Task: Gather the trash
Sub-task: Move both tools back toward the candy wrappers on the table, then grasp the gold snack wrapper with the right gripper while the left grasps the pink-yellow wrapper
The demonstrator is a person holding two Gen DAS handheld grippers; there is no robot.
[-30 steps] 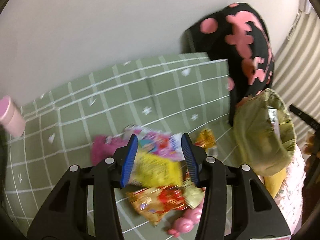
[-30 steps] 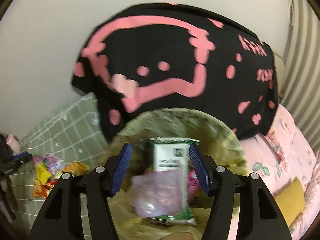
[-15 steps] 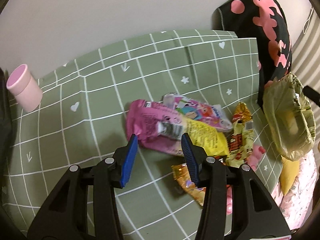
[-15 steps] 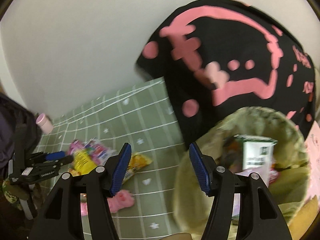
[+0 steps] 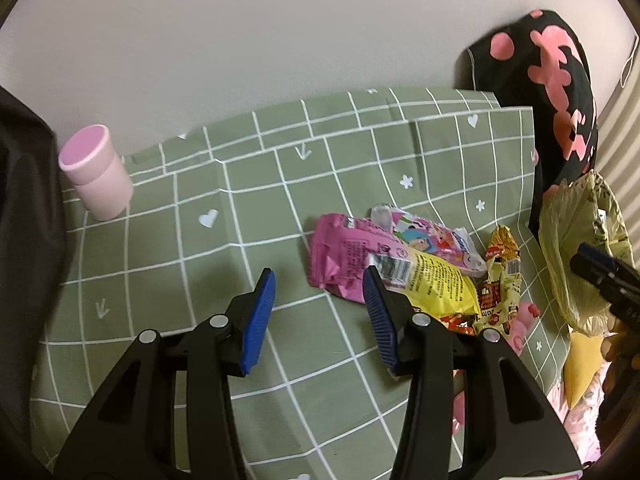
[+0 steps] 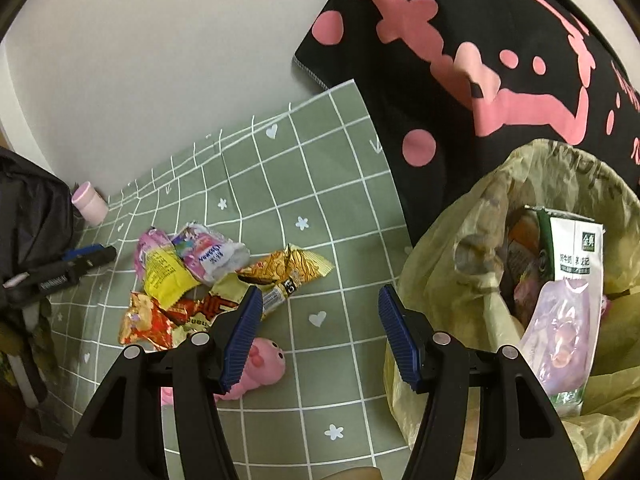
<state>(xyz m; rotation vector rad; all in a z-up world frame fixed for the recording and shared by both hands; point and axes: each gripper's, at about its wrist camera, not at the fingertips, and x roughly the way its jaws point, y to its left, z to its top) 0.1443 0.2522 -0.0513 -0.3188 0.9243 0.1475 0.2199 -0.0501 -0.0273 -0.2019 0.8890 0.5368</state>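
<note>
A pile of snack wrappers lies on the green checked cloth (image 5: 240, 240): a pink one (image 5: 340, 256), a yellow one (image 5: 436, 284), a cartoon packet (image 5: 432, 240) and a gold one (image 6: 288, 268). My left gripper (image 5: 319, 284) hovers open just left of the pile, its right finger beside the pink wrapper's edge. The right gripper (image 6: 320, 300) is open over bare cloth, between the pile and the yellow-green trash bag (image 6: 480, 216). In the bag lie a white and green carton (image 6: 576, 252) and a lilac pouch (image 6: 560, 328).
A pink toy pig (image 6: 260, 364) lies near the right gripper's left finger. A pink cup (image 5: 96, 172) stands at the cloth's far left by the wall. A black pillow with pink print (image 6: 480, 60) leans behind the bag. Dark fabric (image 6: 32, 216) fills the left edge.
The left gripper has drifted left, so the wrappers now sit to the right of its fingers. The right gripper has swung left and down, away from the bag's mouth and over the cloth.
</note>
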